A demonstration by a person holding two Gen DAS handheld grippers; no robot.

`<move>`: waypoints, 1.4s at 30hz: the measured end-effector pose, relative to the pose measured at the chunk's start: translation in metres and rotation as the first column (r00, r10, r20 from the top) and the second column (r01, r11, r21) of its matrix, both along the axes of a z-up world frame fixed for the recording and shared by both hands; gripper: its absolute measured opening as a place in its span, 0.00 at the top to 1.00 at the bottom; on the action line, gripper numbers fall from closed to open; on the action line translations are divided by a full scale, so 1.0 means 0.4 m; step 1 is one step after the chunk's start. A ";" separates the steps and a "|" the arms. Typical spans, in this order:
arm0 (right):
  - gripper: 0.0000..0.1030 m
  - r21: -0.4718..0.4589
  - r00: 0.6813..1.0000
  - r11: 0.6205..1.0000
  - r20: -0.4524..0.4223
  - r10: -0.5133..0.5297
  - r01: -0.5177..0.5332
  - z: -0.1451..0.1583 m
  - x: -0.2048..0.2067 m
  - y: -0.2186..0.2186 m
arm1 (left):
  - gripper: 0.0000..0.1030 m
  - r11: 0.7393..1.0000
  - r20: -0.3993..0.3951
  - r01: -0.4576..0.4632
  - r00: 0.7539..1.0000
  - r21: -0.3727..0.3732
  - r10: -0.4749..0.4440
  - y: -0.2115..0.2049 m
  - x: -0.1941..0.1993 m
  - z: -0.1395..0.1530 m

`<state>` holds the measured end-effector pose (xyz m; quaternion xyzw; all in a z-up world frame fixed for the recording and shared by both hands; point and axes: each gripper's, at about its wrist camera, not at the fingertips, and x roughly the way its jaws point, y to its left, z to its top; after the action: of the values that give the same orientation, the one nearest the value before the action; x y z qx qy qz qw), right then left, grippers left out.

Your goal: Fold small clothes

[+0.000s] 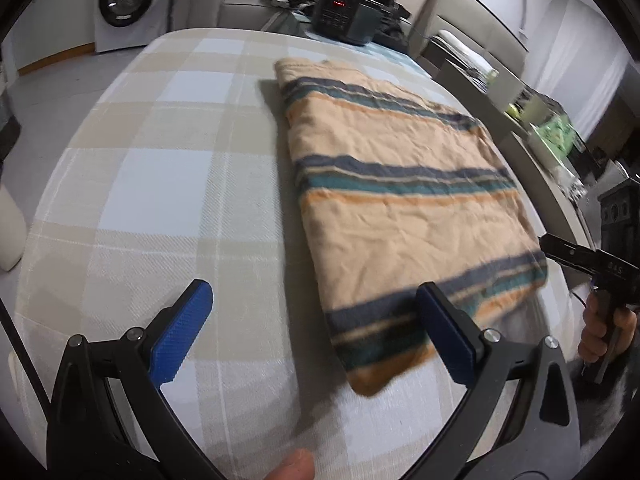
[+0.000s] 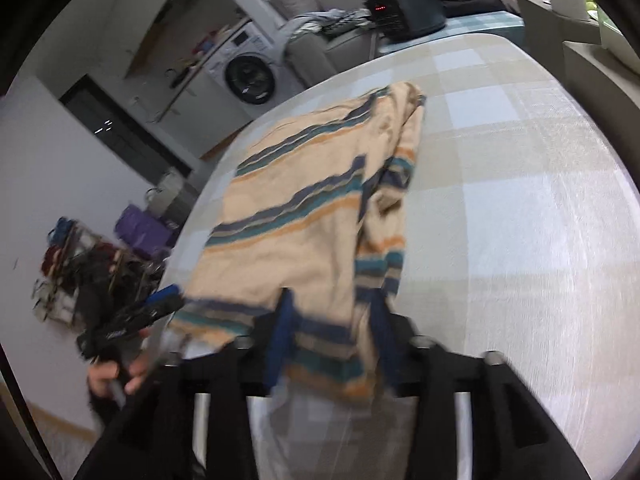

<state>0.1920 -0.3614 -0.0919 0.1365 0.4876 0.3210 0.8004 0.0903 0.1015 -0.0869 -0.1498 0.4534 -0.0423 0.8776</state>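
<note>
Left wrist view: the left gripper [image 1: 314, 330] stands wide with nothing between its blue pads, low in the frame. The folded striped cloth [image 1: 400, 200] lies right of centre on the checked table [image 1: 160, 168].

Right wrist view: the right gripper [image 2: 332, 332], bottom centre, straddles the cloth's [image 2: 304, 216] near hem; blur hides whether its pads press.

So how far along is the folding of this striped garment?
Partly done: the striped garment lies flat on the checked tablecloth, one side already folded over. In hand: the right hand-held gripper straddles its near hem. The left hand-held gripper hangs open, empty. Further folds remain.
</note>
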 end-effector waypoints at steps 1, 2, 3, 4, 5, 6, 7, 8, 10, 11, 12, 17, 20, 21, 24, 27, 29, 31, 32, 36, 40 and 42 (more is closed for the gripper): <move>0.56 0.012 1.000 1.000 -0.005 0.019 -0.019 -0.005 -0.016 0.003 | 0.02 1.000 0.001 0.004 1.000 -0.004 -0.004 0.001 -0.005 0.001; 0.56 0.021 0.999 0.999 -0.008 0.032 -0.032 -0.009 -0.029 0.003 | 0.02 1.000 0.004 0.000 1.000 -0.010 0.000 0.002 -0.009 0.003; 0.56 0.019 0.999 0.999 -0.002 0.040 -0.040 -0.011 -0.042 0.005 | 0.02 1.000 0.006 -0.005 1.000 -0.021 0.005 0.007 -0.013 0.006; 0.56 0.000 0.999 0.999 0.025 0.043 -0.043 -0.013 -0.060 0.012 | 0.02 0.999 0.008 -0.012 1.000 -0.033 0.012 0.013 -0.014 0.007; 0.58 -0.015 0.998 0.999 0.039 0.045 -0.044 -0.013 -0.057 0.019 | 0.02 0.999 0.008 -0.023 1.000 -0.045 0.023 0.021 -0.014 0.009; 0.62 -0.028 0.998 0.999 0.050 0.043 -0.042 -0.014 -0.058 0.023 | 0.02 0.998 0.005 -0.036 0.999 -0.050 0.037 0.028 -0.015 0.009; 0.77 -0.040 0.997 0.998 0.061 0.046 -0.044 -0.015 -0.054 0.031 | 0.02 0.997 0.002 -0.052 0.999 -0.056 0.052 0.035 -0.016 0.009; 0.93 -0.071 0.995 0.996 0.076 0.060 -0.055 -0.015 -0.051 0.043 | 0.02 0.995 0.001 -0.068 0.998 -0.066 0.068 0.045 -0.018 0.009; 0.95 -0.119 0.992 0.990 0.091 0.091 -0.080 -0.012 -0.043 0.058 | 0.02 0.993 -0.001 -0.088 0.996 -0.084 0.088 0.060 -0.021 0.011; 0.96 -0.114 0.989 0.989 0.107 0.102 -0.090 0.001 -0.047 0.056 | 0.02 0.992 0.000 -0.098 0.995 -0.084 0.098 0.065 -0.023 0.014; 0.96 -0.099 0.988 0.991 0.114 0.106 -0.095 0.013 -0.046 0.047 | 0.02 0.992 0.003 -0.103 0.995 -0.079 0.103 0.068 -0.025 0.019; 0.97 -0.123 0.996 0.992 0.090 0.014 -0.003 0.013 -0.020 -0.029 | 0.02 0.993 0.022 -0.094 0.995 -0.066 0.095 0.063 -0.027 0.034; 0.96 -0.169 0.998 0.986 0.057 -0.001 0.011 -0.033 0.003 -0.021 | 0.02 0.997 0.012 -0.060 0.998 -0.051 0.061 0.034 -0.018 0.026; 0.96 -0.175 0.999 0.985 0.052 0.013 -0.004 -0.037 0.003 -0.012 | 0.02 0.998 0.008 -0.049 0.999 -0.039 0.050 0.016 -0.014 0.025; 0.91 -0.214 0.997 0.977 0.072 0.028 -0.012 -0.028 -0.004 -0.005 | 0.02 1.000 0.031 0.014 0.999 -0.020 -0.014 -0.046 -0.008 0.037; 0.86 -0.243 0.996 0.970 0.088 0.010 0.012 -0.017 -0.014 -0.020 | 0.02 0.995 0.046 0.099 0.994 0.009 -0.099 -0.119 -0.002 0.034; 0.77 -0.240 0.993 0.970 0.114 -0.012 0.039 -0.005 -0.022 -0.030 | 0.02 0.989 0.020 0.141 0.990 0.055 -0.142 -0.161 0.000 0.010; 0.75 -0.208 0.991 0.977 0.132 -0.024 0.052 0.005 -0.026 -0.034 | 0.02 0.984 -0.017 0.153 0.988 0.091 -0.152 -0.180 0.004 -0.023; 0.73 -0.187 0.990 0.981 0.137 -0.032 0.058 0.007 -0.022 -0.033 | 0.01 0.979 0.007 0.156 0.987 0.131 -0.158 -0.191 -0.003 -0.029; 0.70 -0.208 0.993 0.977 0.111 -0.026 0.049 -0.016 0.003 -0.011 | 0.01 0.965 -0.016 0.177 0.984 0.192 -0.177 -0.211 -0.005 -0.040; 0.70 -0.218 0.992 0.974 0.119 -0.028 0.054 -0.011 -0.005 -0.016 | 0.01 0.984 -0.006 0.158 0.987 0.083 -0.158 -0.175 -0.002 -0.024; 0.70 -0.200 0.988 0.978 0.148 -0.032 0.061 0.005 -0.008 -0.019 | 0.01 0.989 0.030 0.144 0.989 0.037 -0.145 -0.157 0.002 -0.004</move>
<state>0.1889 -0.3691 -0.0898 0.0415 0.4555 0.2594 0.8506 0.0912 0.0388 -0.0886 -0.1007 0.4493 -0.1002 0.8820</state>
